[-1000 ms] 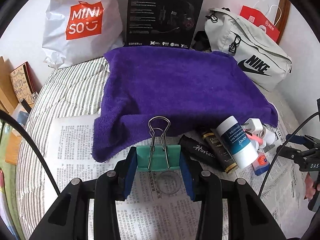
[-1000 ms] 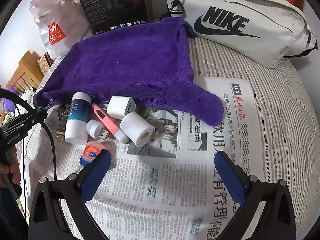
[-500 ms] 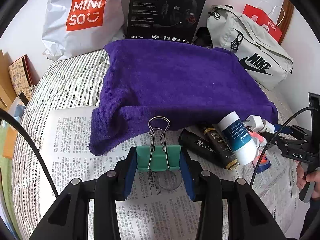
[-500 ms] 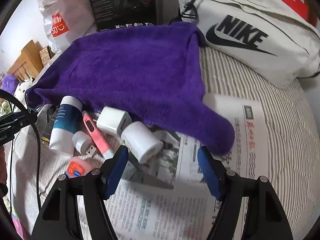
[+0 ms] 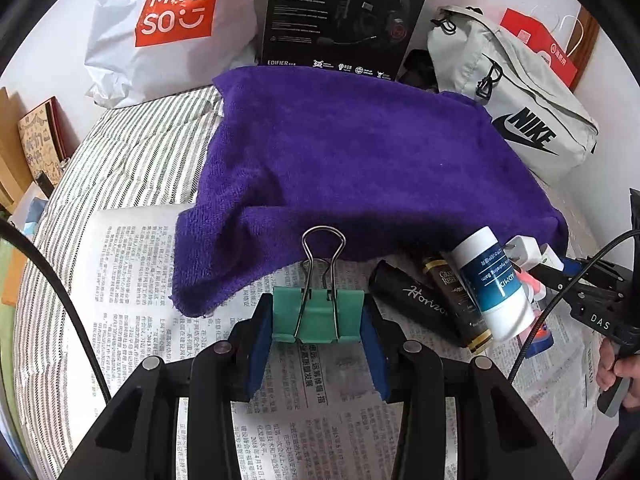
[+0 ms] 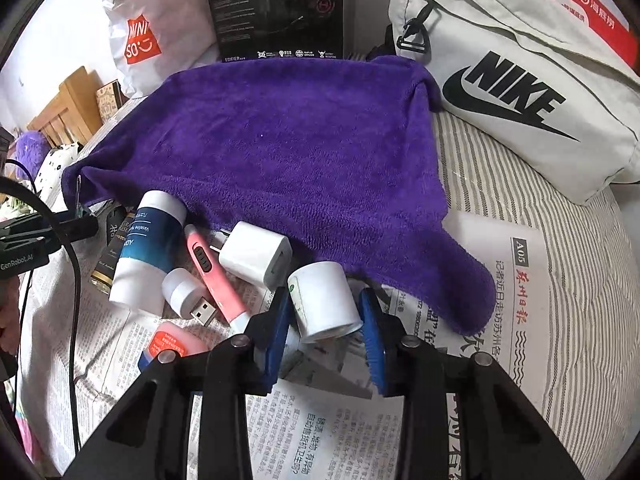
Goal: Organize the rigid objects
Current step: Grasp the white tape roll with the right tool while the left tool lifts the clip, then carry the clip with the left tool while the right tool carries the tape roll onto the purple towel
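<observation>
My left gripper (image 5: pixel 318 320) is shut on a green binder clip (image 5: pixel 318 314), held above the newspaper (image 5: pixel 132 264) in front of the purple towel (image 5: pixel 360 160). My right gripper (image 6: pixel 324 312) has closed around a white cylinder (image 6: pixel 326 300) lying at the towel's (image 6: pixel 300 148) near edge; both blue pads touch its sides. Left of it lie a white charger cube (image 6: pixel 256 258), a pink pen-like device (image 6: pixel 208 268), a white USB stick (image 6: pixel 188 292), a blue-and-white balm bottle (image 6: pixel 148 246) and a small red-lidded tin (image 6: pixel 174 344).
Two dark tubes (image 5: pixel 416 306) lie beside the balm bottle (image 5: pixel 492 280). A Nike bag (image 6: pixel 520 80), a black headset box (image 6: pixel 276 8) and a Miniso bag (image 5: pixel 168 24) stand behind the towel. The striped bed (image 6: pixel 580 280) drops away on the right.
My right gripper moved forward to the white cylinder and its jaws narrowed from wide open to closed on it. My left gripper kept hold of the clip and drifted slightly back.
</observation>
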`<state>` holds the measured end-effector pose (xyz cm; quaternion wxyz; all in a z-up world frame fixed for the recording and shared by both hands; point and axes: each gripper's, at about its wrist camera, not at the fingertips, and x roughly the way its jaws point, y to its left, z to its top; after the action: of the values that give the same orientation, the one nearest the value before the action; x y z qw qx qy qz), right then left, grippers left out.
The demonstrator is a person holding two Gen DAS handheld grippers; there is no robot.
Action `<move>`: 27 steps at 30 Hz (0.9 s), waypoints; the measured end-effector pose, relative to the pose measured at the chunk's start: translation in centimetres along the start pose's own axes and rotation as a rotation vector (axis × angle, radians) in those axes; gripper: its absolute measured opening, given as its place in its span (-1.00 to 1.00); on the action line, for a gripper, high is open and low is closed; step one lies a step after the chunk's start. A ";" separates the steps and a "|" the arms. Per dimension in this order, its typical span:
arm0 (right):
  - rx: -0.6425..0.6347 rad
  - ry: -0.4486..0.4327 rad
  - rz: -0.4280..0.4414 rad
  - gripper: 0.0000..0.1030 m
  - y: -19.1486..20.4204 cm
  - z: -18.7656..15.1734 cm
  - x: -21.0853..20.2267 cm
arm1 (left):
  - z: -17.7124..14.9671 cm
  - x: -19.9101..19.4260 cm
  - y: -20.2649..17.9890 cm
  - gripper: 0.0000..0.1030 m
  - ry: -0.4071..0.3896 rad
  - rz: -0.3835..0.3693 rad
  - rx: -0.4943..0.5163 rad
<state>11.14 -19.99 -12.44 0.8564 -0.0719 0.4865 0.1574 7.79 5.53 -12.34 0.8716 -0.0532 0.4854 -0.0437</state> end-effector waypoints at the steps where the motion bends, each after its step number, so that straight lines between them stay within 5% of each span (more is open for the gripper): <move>1: 0.000 0.000 -0.002 -0.32 0.0 0.0 0.0 | 0.0 0.1 -0.1 -0.23 0.003 0.007 0.007; 7: 0.014 -0.003 -0.004 -0.32 0.1 -0.3 0.0 | 0.1 0.3 -0.7 -0.24 0.005 0.038 0.039; 27: 0.090 -0.006 0.021 -0.33 -1.8 -0.5 -3.4 | 0.1 -4.9 0.2 -0.24 -0.067 -0.052 -0.017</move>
<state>9.78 -22.53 -9.84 0.8586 -0.0275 0.4911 0.1445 5.30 6.39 -8.25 0.8855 -0.0746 0.4547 -0.0602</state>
